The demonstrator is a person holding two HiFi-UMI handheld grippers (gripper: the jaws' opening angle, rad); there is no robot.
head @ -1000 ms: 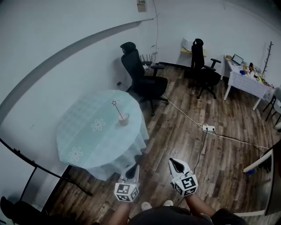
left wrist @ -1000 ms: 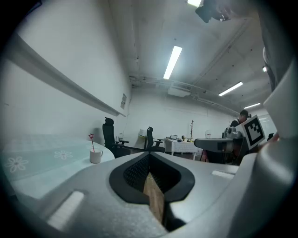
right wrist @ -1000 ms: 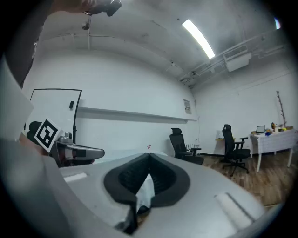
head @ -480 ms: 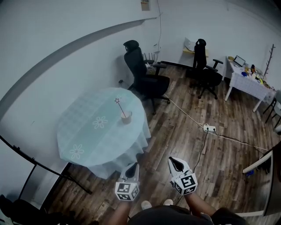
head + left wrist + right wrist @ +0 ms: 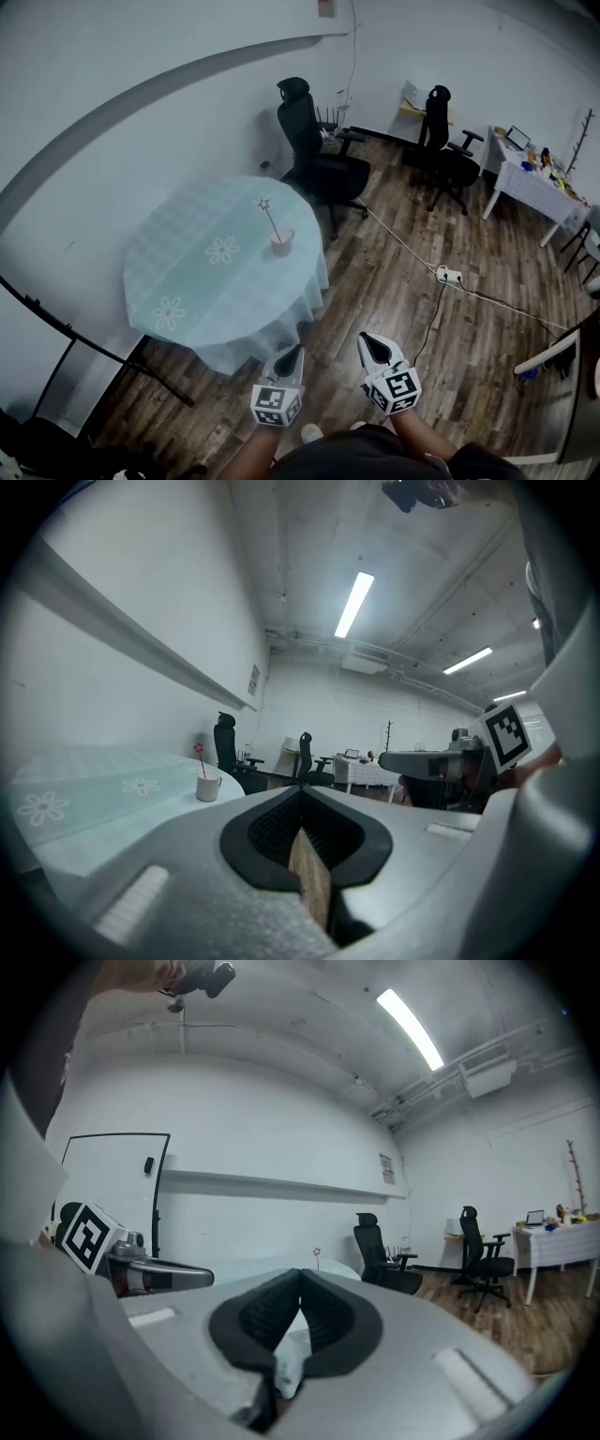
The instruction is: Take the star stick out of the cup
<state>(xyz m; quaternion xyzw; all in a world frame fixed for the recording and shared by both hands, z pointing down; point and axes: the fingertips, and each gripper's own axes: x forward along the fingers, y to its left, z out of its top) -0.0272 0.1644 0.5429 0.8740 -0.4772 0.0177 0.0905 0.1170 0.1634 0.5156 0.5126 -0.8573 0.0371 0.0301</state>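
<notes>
A thin stick topped with a small red star [image 5: 270, 217] stands tilted in a pale cup [image 5: 281, 242] on the round table [image 5: 187, 281] with the light-green flowered cloth. The cup [image 5: 207, 787] and star stick [image 5: 200, 756] also show at the left of the left gripper view; in the right gripper view only the star [image 5: 317, 1252] peeks over the jaws. My left gripper [image 5: 292, 354] and right gripper [image 5: 369, 346] hang low in front of me, well short of the table. Both are shut with nothing in them.
Two black office chairs [image 5: 319, 159] [image 5: 445, 155] stand beyond the table on the wood floor. A cable with a white power strip [image 5: 447, 275] runs across the floor. A white desk [image 5: 539, 183] with clutter sits at the far right. A black rail [image 5: 84, 337] crosses at the left.
The view has shifted forward: the table and cup now sit a bit nearer and lower in the head view. Both grippers stay shut and keep their places in front of me.
</notes>
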